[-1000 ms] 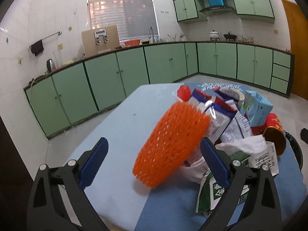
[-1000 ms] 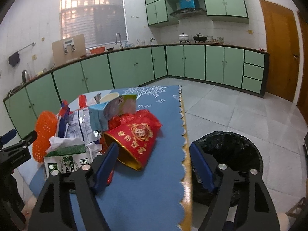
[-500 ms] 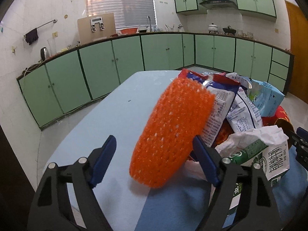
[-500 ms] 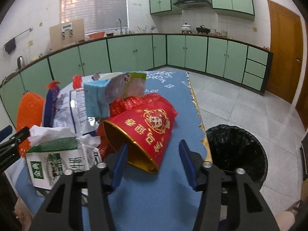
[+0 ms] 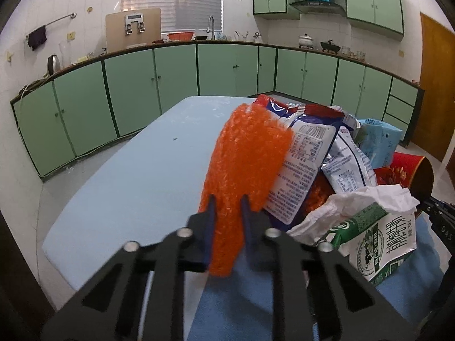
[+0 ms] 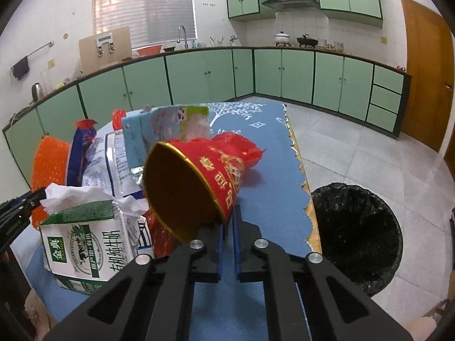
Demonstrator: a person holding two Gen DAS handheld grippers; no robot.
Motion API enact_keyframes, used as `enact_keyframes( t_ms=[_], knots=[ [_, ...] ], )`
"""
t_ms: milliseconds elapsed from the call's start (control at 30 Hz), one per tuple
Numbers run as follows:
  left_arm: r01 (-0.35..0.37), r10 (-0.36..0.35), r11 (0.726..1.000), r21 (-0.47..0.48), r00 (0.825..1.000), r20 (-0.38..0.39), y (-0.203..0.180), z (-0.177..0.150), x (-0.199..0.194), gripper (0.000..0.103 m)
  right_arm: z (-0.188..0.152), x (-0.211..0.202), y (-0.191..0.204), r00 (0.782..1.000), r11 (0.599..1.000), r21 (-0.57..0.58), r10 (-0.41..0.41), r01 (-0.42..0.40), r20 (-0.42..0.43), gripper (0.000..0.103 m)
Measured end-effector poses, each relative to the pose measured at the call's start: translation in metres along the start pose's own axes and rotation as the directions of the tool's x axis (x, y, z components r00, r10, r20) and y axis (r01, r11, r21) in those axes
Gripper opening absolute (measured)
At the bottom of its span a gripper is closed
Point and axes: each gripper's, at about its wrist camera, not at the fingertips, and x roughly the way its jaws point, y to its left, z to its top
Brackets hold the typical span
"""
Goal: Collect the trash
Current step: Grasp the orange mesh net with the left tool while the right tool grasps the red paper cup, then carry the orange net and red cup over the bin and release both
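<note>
A heap of trash lies on the blue table [image 5: 136, 176]. My left gripper [image 5: 227, 216] is shut on the lower end of an orange foam net [image 5: 244, 164], squeezing it. My right gripper [image 6: 229, 227] is shut on the rim of a red and gold paper cup [image 6: 199, 182] that lies on its side. Beside them are a green and white milk carton [image 5: 381, 241] with a crumpled tissue [image 5: 366, 201] on it, blue and white snack bags [image 5: 301, 159], and a light blue carton [image 5: 378, 142]. The milk carton also shows in the right wrist view [image 6: 91, 241].
A black-lined trash bin [image 6: 355, 233] stands on the tiled floor just right of the table's scalloped edge [image 6: 298, 164]. Green cabinets [image 5: 176, 79] line the walls. A wooden door [image 6: 426, 79] is at the right. The left gripper's frame [image 6: 17, 218] shows at the far left.
Both grippers moved forward and closed: the left onto the orange foam net, the right onto the red cup's rim. Both were open a second ago.
</note>
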Motion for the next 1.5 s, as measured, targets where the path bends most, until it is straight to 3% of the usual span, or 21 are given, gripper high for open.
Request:
enact_keyframes(
  t_ms=[267, 367, 467, 600, 700, 800, 900, 1033, 1300, 1500],
  knots=[
    [-0.060, 0.060, 0.998, -0.004, 0.995, 0.077, -0.006, 0.013, -0.024, 0.008, 0.008, -0.021, -0.004, 0.999, 1.000, -0.008, 0.010, -0.010, 0.053, 0.003],
    [-0.048, 0.049, 0.999, -0.014, 0.993, 0.105, -0.012, 0.021, -0.039, 0.008, 0.015, -0.033, -0.007, 0.996, 1.000, -0.013, 0.003, -0.002, 0.088, 0.003],
    [-0.005, 0.005, 1.000, 0.001, 0.990, 0.140, -0.028, 0.030, -0.055, 0.008, 0.021, -0.047, -0.015, 0.992, 1.000, -0.008, -0.011, 0.012, 0.123, 0.003],
    [0.117, -0.122, 0.992, 0.037, 0.980, 0.155, -0.059, 0.044, -0.069, 0.008, 0.030, -0.068, -0.036, 0.984, 0.999, 0.018, -0.045, 0.043, 0.174, 0.003],
    [0.230, -0.240, 0.970, 0.076, 0.959, 0.152, -0.098, 0.049, -0.073, 0.008, 0.035, -0.081, -0.058, 0.975, 0.996, 0.038, -0.089, 0.084, 0.203, 0.003],
    [0.353, -0.365, 0.930, 0.106, 0.922, 0.128, -0.144, 0.052, -0.071, 0.008, 0.041, -0.090, -0.094, 0.962, 0.986, 0.083, -0.162, 0.147, 0.219, 0.003],
    [0.425, -0.445, 0.890, 0.162, 0.888, 0.116, -0.197, 0.056, -0.062, 0.008, 0.042, -0.092, -0.132, 0.950, 0.971, 0.119, -0.229, 0.208, 0.210, 0.003],
    [0.486, -0.503, 0.856, 0.176, 0.861, 0.074, -0.259, 0.058, -0.033, 0.008, 0.042, -0.080, -0.180, 0.939, 0.953, 0.150, -0.289, 0.264, 0.184, 0.003],
    [0.519, -0.522, 0.843, 0.145, 0.853, -0.015, -0.359, 0.058, 0.028, 0.008, 0.036, -0.031, -0.249, 0.943, 0.942, 0.177, -0.308, 0.284, 0.124, 0.003],
    [0.504, -0.498, 0.854, 0.131, 0.864, -0.075, -0.402, 0.037, 0.063, 0.009, 0.026, 0.001, -0.291, 0.955, 0.943, 0.193, -0.288, 0.270, 0.071, 0.003]
  ],
)
